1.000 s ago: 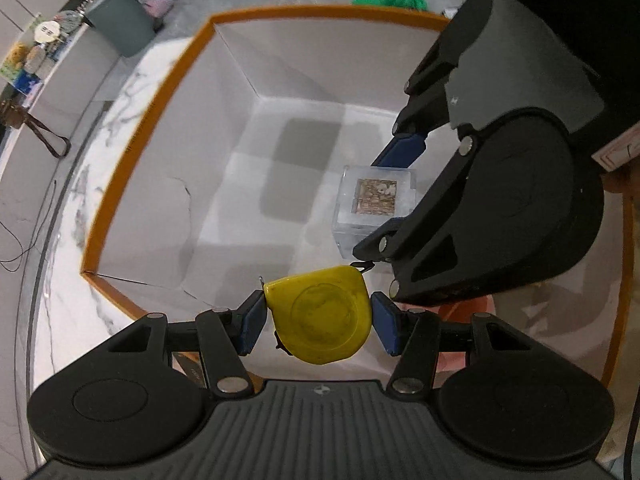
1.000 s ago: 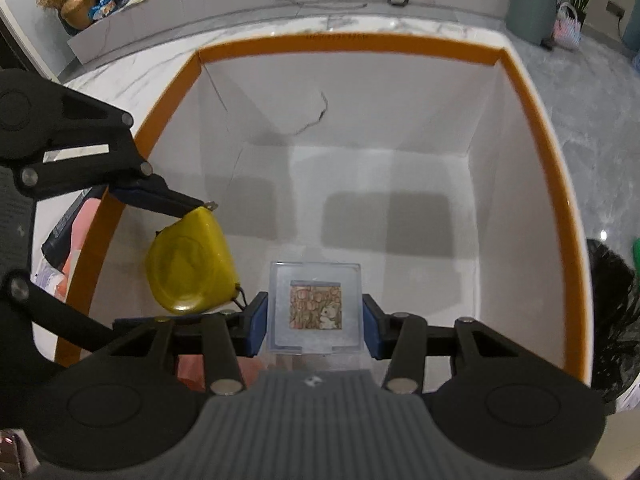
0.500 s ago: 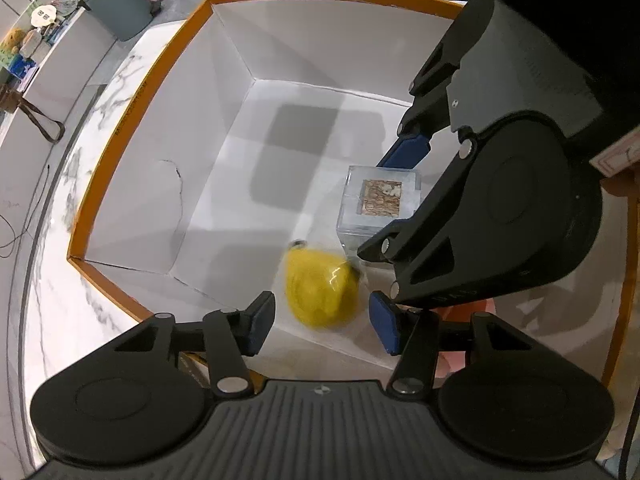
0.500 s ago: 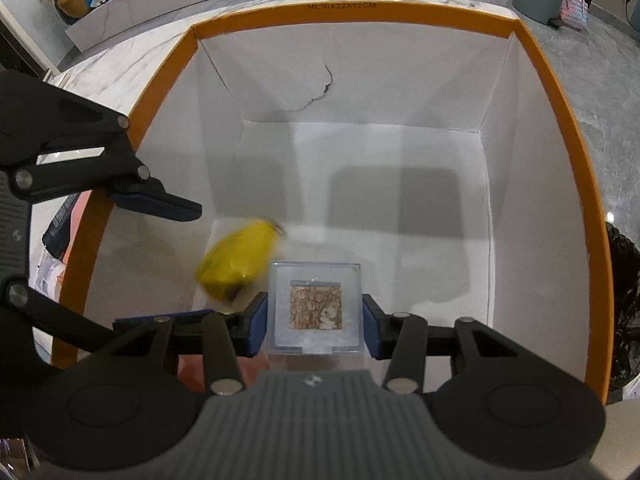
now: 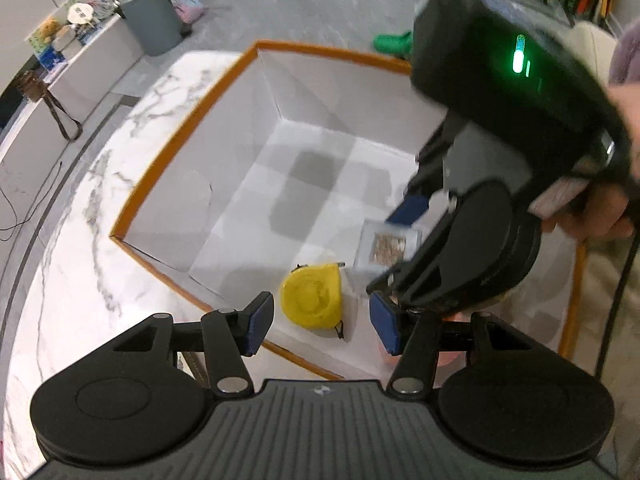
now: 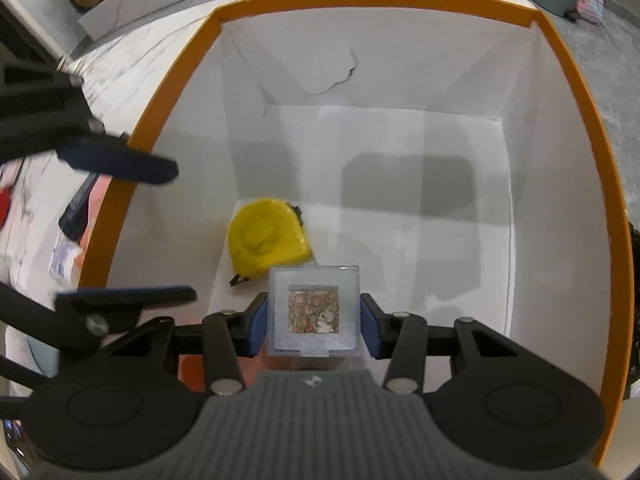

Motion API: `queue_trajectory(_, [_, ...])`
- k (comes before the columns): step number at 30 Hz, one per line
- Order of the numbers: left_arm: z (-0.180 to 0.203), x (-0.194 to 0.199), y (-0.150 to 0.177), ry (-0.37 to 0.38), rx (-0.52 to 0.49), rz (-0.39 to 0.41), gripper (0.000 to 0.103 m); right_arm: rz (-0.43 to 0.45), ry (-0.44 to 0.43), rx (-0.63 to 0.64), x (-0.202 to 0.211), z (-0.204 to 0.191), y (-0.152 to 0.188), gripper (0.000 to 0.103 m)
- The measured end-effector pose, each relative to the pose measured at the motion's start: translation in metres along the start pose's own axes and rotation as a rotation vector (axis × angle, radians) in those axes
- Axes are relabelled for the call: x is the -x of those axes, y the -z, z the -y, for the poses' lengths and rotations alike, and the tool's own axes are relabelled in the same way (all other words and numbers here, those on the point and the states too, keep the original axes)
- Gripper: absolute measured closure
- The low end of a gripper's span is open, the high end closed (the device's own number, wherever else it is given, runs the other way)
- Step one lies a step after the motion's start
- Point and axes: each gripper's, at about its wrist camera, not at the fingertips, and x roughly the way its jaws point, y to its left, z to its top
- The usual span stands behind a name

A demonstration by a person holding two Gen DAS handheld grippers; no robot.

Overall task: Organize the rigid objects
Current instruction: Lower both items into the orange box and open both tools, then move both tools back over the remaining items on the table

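White box with orange rim [image 6: 568,92] on the marble table [image 5: 80,216], both tools angled steeply down into it.

Left gripper [image 5: 320,320]: fingers [image 5: 258,322] parted and widening, nothing between them. The yellow tape measure [image 5: 314,300] lies flat on the box floor below, near the corner, clear of both pads. Judged released there on purpose: tucked toward the wall so the middle of the floor stays free.

Right gripper [image 6: 314,318]: fingers [image 6: 256,330] clenched on the clear plastic case [image 6: 314,310], one pad on each side wall, patterned picture face up. Whether the case rests on the floor or hangs just over it, cannot tell. It sits just beside the tape measure, which suggests the two are meant to go side by side along the same wall.

Person's hand [image 5: 600,220] wraps the right tool's handle; green light on its body.

Odd items outside the box, left side, too blurred to name. Rest of box floor bare except shadows.
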Motion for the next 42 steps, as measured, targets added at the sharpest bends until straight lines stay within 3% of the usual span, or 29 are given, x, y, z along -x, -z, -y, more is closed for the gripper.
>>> queue_trajectory(14, [0.002,0.016,0.008,-0.004,0.063,0.052,0.033,-0.061,0.015,0.047,-0.002,-0.021,0.007,0.054])
queue_trajectory(21, [0.001,0.032,0.015,-0.014,0.118,0.094,0.033,0.022,0.078,0.078,0.019,-0.031,0.009,0.048])
queue_trajectory(29, [-0.006,0.072,0.039,-0.033,0.251,0.182,0.033,0.253,0.095,0.169,0.073,-0.063,0.019,0.048])
queue_trajectory(34, [-0.006,0.097,0.067,-0.102,0.287,0.238,0.033,0.360,0.094,0.225,0.095,-0.092,0.024,0.048])
queue_trajectory(42, [-0.012,0.117,0.123,-0.183,0.347,0.251,0.033,0.401,0.013,0.264,0.097,-0.141,0.033,0.047])
